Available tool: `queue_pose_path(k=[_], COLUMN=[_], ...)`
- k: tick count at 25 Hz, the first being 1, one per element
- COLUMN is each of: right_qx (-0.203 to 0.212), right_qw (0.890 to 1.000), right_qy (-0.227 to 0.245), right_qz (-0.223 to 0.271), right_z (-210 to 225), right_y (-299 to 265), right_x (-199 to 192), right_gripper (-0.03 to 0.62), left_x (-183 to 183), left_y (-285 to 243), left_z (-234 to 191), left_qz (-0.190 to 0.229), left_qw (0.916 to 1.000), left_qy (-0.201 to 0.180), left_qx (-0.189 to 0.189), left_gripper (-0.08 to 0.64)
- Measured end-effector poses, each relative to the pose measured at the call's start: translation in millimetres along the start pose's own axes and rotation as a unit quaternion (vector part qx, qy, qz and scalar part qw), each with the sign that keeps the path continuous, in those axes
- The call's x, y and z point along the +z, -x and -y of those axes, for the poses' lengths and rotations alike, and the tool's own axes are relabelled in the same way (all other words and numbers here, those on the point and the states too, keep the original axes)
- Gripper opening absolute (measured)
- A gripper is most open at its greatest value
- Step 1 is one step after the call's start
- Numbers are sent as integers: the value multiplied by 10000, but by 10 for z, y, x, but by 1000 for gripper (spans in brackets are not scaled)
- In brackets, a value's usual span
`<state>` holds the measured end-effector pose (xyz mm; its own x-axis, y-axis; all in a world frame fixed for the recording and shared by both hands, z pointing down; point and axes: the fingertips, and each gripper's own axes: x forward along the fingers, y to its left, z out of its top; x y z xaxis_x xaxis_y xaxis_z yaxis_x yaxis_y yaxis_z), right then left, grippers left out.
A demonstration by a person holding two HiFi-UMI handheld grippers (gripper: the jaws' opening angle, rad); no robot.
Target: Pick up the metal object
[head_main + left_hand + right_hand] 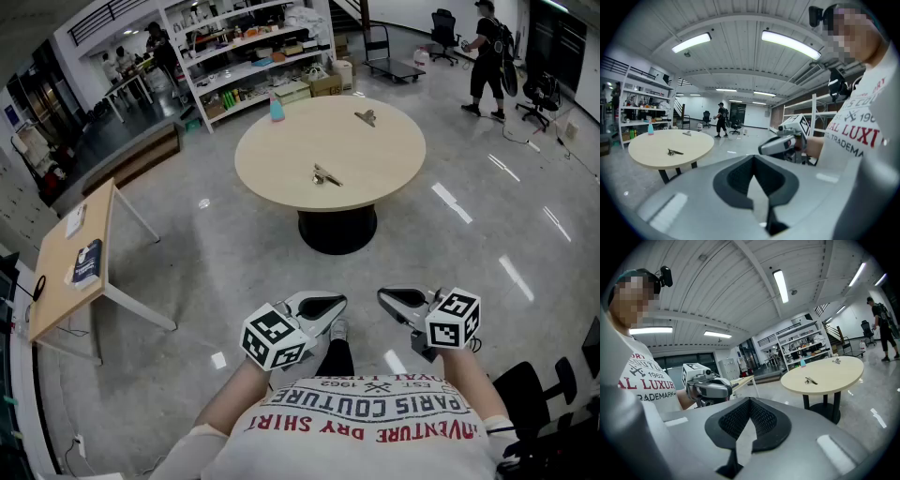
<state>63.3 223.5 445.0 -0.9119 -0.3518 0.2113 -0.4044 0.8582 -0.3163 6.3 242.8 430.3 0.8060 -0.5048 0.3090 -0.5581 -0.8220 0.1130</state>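
- While the left gripper point(319, 307) and right gripper point(401, 302) hung well short of the table point(281, 164), jaws together and empty, the metal object point(326, 175) lay near the table's middle.
- A second metal piece point(366, 117) sat by the table's far edge, so the wrong one might be taken.
- Jaws arriving closed would likely shove the thin object across the top.
- Only the head view showed both grippers' gap to the table, while the gripper views showed the jaws meeting.

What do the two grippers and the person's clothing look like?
The left gripper and right gripper are smooth light-grey shells with black ribbed jaw pads. Each carries a white cube with black square markers. The person wears a white T-shirt with red and dark lettering.
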Motion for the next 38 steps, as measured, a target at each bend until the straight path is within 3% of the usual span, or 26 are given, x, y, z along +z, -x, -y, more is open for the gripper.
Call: queue_pose_path(k=[4, 10, 16, 21, 31, 37, 38], right_qx=[-10, -153, -319, -383, -124, -51, -48], right_qw=[10000, 9997, 9994, 9987, 9998, 9997, 9996], right_qy=[-8, -183, 99, 305, 112, -51, -93], right_qz=[-94, -44, 134, 122, -95, -250, -268], right_z=[623, 1771, 2661, 3025, 3670, 4006, 4083], right_y=[-456, -1302, -1836, -2111, -2389, -2505, -2505], right_x=[38, 583, 1457, 1693, 1800, 1781, 1775], right_gripper=[2, 2, 2, 1, 1, 1, 2], left_x=[-22, 196, 846, 912, 884, 688, 625], left_y=[-296, -688, -1023, -1214, -1650, -1891, -1960], left_z=[-798, -2263, -3479, -3973, -4484, -4817, -4902], left_qz=[40, -60, 79, 47, -194, -454, -546], left_qw=[9998, 9996, 9996, 9995, 9989, 9972, 9966], left_qy=[179, 219, 68, 78, 162, 215, 198], left_qx=[69, 168, 248, 290, 396, 559, 586], left_gripper=[3, 3, 3, 3, 3, 5, 64])
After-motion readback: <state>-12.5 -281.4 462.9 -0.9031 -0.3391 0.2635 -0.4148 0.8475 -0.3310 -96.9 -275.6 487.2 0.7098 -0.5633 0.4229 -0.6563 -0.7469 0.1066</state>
